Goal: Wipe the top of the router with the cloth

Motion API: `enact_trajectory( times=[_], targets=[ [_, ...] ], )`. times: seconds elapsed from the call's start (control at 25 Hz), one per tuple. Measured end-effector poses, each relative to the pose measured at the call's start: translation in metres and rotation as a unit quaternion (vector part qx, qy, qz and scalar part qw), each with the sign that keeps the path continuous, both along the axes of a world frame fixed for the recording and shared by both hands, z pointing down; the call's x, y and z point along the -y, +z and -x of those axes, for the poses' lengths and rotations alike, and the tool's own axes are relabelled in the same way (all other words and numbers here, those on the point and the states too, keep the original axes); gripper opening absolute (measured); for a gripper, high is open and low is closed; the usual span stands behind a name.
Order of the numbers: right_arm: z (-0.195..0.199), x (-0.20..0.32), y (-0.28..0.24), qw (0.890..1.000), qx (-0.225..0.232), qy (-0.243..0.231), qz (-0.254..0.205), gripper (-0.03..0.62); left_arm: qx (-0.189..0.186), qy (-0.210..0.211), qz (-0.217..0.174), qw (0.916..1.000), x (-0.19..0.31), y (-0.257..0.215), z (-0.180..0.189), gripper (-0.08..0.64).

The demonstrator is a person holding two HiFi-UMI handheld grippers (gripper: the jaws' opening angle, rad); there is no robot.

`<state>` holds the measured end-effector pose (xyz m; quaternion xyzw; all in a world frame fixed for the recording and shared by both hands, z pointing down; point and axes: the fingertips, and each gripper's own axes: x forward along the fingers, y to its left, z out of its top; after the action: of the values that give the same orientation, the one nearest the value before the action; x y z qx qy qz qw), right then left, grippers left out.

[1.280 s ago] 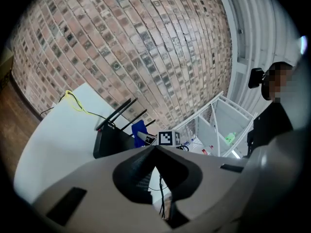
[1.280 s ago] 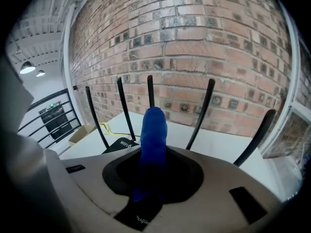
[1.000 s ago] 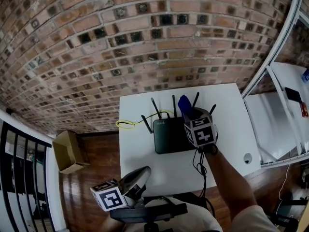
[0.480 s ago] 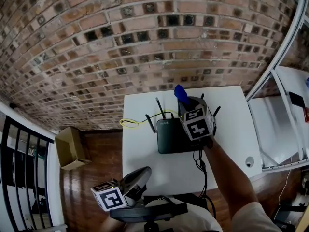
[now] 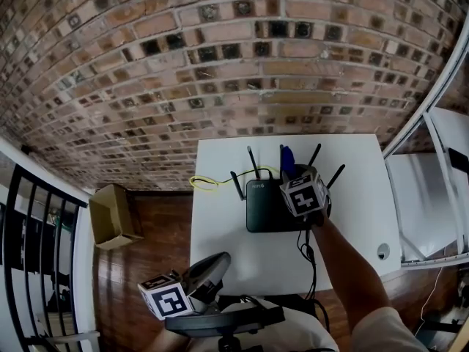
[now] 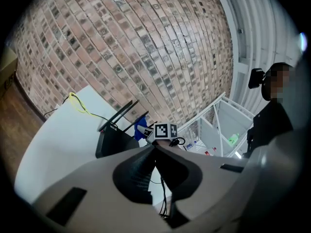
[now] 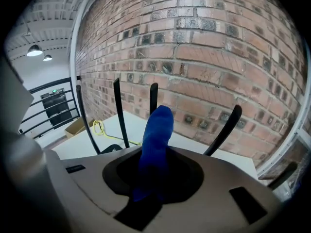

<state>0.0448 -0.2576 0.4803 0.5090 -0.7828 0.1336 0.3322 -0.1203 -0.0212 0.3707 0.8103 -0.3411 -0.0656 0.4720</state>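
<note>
**A:** Which step do we see?

**B:** Wiping. Right claw (image 5: 290,173), clenched on the cloth (image 7: 156,130), sits over the router's (image 5: 267,207) back edge, perhaps touching; next we sweep forward. Left claw (image 5: 212,267) idles closed, empty.

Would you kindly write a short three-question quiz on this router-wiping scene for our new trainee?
1. True or false: the right gripper is shut on the blue cloth.
2. In the head view, the yellow cable lies: A) left of the router; B) right of it; C) on top of it.
3. Fill in: the left gripper, low and off the table, is ____ and holds nothing.

Key: 1 true; 2 A; 3 shut.
</note>
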Motion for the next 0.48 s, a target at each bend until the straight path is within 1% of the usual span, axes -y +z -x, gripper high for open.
enact_trajectory(
  times=[0.04, 0.24, 0.36, 0.48],
  targets=[
    [0.0, 0.0, 0.006, 1.0, 0.0, 0.001, 0.007, 0.104, 0.006, -0.001, 0.0, 1.0, 0.0, 0.001, 0.002, 0.018],
    [-0.002, -0.005, 0.039, 0.999, -0.003, 0.006, 0.047, 0.104, -0.002, -0.018, -0.002, 0.9998, -0.003, -0.001, 0.008, 0.018],
    [0.0, -0.009, 0.053, 0.998, -0.003, 0.003, 0.066, 0.104, 0.008, -0.032, -0.003, 0.9995, -0.005, -0.002, 0.016, 0.018],
    [0.002, -0.013, 0.064, 0.996, -0.006, 0.005, 0.084, 0.104, 0.0, -0.042, -0.008, 0.9991, -0.007, -0.004, 0.022, 0.018]
  ],
)
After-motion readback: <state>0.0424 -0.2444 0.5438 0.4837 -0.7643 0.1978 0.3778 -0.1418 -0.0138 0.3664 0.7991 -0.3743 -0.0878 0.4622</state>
